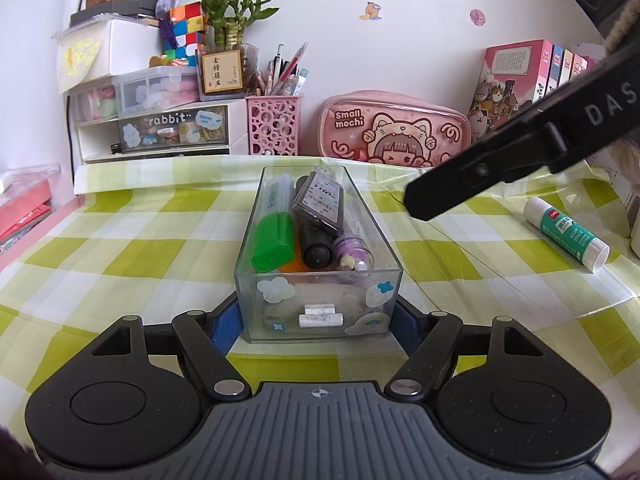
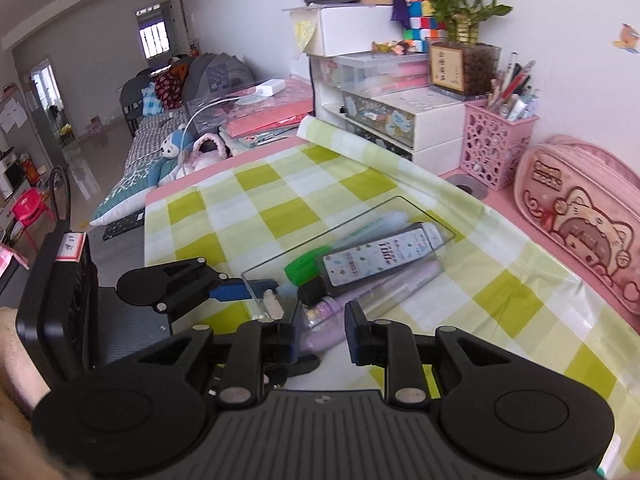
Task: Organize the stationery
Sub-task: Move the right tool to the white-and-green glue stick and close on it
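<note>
Clearly, your left gripper [image 1: 318, 322] clamped the clear tray [image 1: 316, 280] at lower centre; your right gripper [image 2: 322, 334], jaws apart and empty, was nearer the glue stick [image 1: 566, 234], lying diagonally at right.

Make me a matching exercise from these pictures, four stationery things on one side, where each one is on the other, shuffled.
Things:
1. glue stick
2. green highlighter
3. pink pen holder
4. clear tray

Places:
A. against the wall, full of pens
B. clamped at its near end by the left gripper
C. lying loose on the checked cloth, outside the tray
D. inside the tray, along its left side

Pairs: 1-C, 2-D, 3-A, 4-B
</note>
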